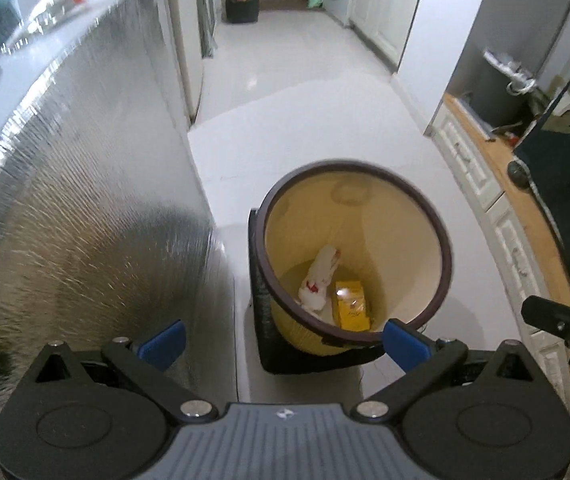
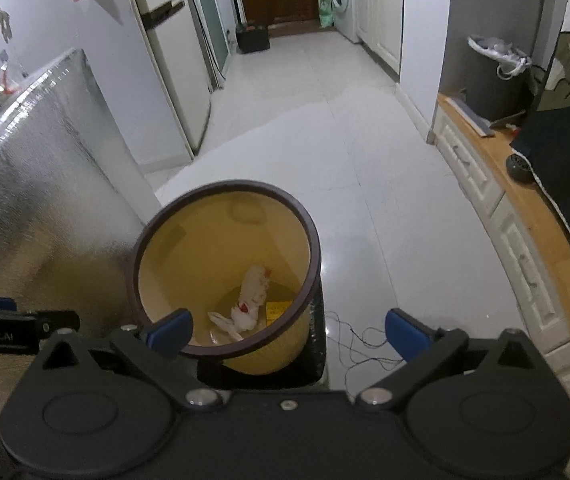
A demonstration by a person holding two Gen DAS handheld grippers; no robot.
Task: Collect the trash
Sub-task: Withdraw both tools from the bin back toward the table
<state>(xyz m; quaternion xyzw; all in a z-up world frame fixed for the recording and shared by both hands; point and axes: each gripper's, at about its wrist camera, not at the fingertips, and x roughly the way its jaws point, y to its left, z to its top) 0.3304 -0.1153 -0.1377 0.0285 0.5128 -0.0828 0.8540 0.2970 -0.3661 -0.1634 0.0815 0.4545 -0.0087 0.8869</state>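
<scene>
Both the left tongs (image 1: 283, 338) and the right tongs (image 2: 287, 330) hang spread wide with nothing between their blue fingertips (image 1: 163, 343), above the round yellow waste bin with a dark brown rim (image 1: 441, 240) that stands on the glossy white tiled floor (image 2: 365, 160). At the bottom of the bin lie a crumpled white wrapper with red marks (image 1: 319, 280) and, just beside it, a flat yellow carton (image 1: 352, 308). A silver foil-covered cabinet (image 1: 85, 200) stands close beside the bin.

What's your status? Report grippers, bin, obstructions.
Left gripper open, empty. Right gripper open, empty. Bin holds white wrapper, yellow box. Nothing blocking.
</scene>
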